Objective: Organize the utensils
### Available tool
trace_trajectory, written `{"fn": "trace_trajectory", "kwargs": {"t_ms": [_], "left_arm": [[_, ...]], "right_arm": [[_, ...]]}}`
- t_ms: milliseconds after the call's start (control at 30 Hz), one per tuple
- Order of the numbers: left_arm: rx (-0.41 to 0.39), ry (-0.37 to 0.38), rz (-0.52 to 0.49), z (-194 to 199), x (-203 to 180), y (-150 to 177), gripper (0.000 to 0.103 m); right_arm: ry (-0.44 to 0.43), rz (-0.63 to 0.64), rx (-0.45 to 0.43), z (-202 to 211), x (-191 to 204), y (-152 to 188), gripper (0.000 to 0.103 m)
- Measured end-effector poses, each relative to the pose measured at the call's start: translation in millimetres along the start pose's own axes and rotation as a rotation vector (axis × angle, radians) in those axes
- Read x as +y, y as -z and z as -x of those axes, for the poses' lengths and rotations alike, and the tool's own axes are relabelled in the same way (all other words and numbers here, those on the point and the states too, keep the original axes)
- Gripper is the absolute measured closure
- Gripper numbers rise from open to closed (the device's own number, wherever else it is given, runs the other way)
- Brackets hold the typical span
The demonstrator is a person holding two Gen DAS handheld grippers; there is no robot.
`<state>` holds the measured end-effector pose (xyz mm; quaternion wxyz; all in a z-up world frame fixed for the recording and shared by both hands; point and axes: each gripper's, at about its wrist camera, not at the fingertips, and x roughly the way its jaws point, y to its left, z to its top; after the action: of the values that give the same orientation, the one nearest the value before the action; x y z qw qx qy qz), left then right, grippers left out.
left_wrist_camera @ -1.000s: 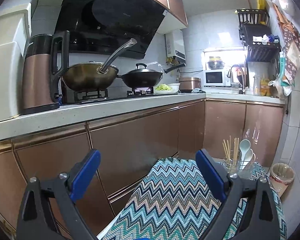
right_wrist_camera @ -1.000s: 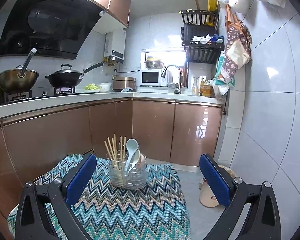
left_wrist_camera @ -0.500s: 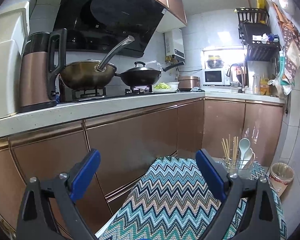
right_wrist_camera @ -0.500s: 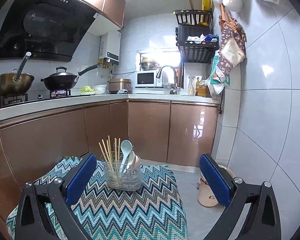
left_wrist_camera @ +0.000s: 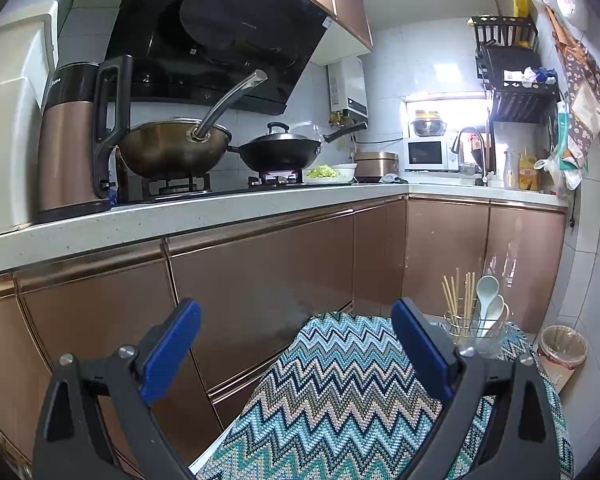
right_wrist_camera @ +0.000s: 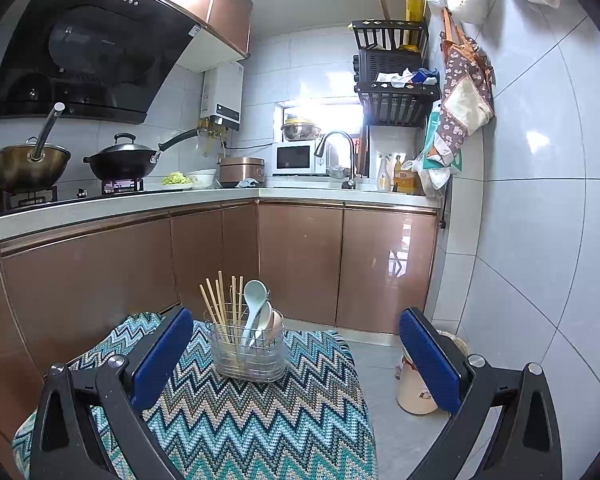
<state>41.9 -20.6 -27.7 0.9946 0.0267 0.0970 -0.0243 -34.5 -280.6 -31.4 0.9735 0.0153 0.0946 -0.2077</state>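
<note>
1. Left wrist view: our left gripper (left_wrist_camera: pixel 296 344) is released, jaws spread wide, nothing between the blue pads (left_wrist_camera: pixel 172 350). It hangs over the near-left part of the zigzag cloth (left_wrist_camera: pixel 340 392) and points at the copper cabinet doors (left_wrist_camera: pixel 260 280).
2. Same view: we see the utensil caddy (left_wrist_camera: pixel 474 330) on the far right end of the cloth, just past the right pad. Chopsticks (left_wrist_camera: pixel 456 294) and pale spoons (left_wrist_camera: pixel 486 296) stand upright in it. It is well apart from the gripper, no contact.
3. Same view, background: brass wok (left_wrist_camera: pixel 176 152) and black lidded wok (left_wrist_camera: pixel 280 148) on the stove, copper kettle (left_wrist_camera: pixel 72 144) on the worktop (left_wrist_camera: pixel 180 216) to their left, small bin (left_wrist_camera: pixel 560 354) on the floor right of the cloth.
4. Right wrist view: our right gripper (right_wrist_camera: pixel 296 352) is also released, jaws wide apart and holding nothing.
5. Same view: the caddy (right_wrist_camera: pixel 248 350) sits roughly centred on the far part of the cloth (right_wrist_camera: pixel 240 412), ahead of the gripper and nearer its left pad (right_wrist_camera: pixel 162 356). We see no contact. Chopsticks (right_wrist_camera: pixel 222 304) fan out on the left side, spoons (right_wrist_camera: pixel 256 308) lean on the right side.
6. Same view: the right pad (right_wrist_camera: pixel 430 360) hangs over the floor, in front of the bin (right_wrist_camera: pixel 414 388). Microwave (right_wrist_camera: pixel 298 158) and tap (right_wrist_camera: pixel 338 148) sit on the back worktop.
</note>
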Motion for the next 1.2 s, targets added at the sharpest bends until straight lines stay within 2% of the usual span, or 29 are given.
{"fn": "trace_trajectory", "kwargs": {"t_ms": [733, 1200], "left_arm": [[-0.043, 0.005, 0.002, 16, 0, -6, 0.006], [-0.043, 0.025, 0.009, 21, 0, -6, 0.006]], "right_arm": [[-0.007, 0.017, -0.051, 13, 8, -9, 0.0], [-0.009, 0.022, -0.06, 18, 12, -10, 0.0]]}}
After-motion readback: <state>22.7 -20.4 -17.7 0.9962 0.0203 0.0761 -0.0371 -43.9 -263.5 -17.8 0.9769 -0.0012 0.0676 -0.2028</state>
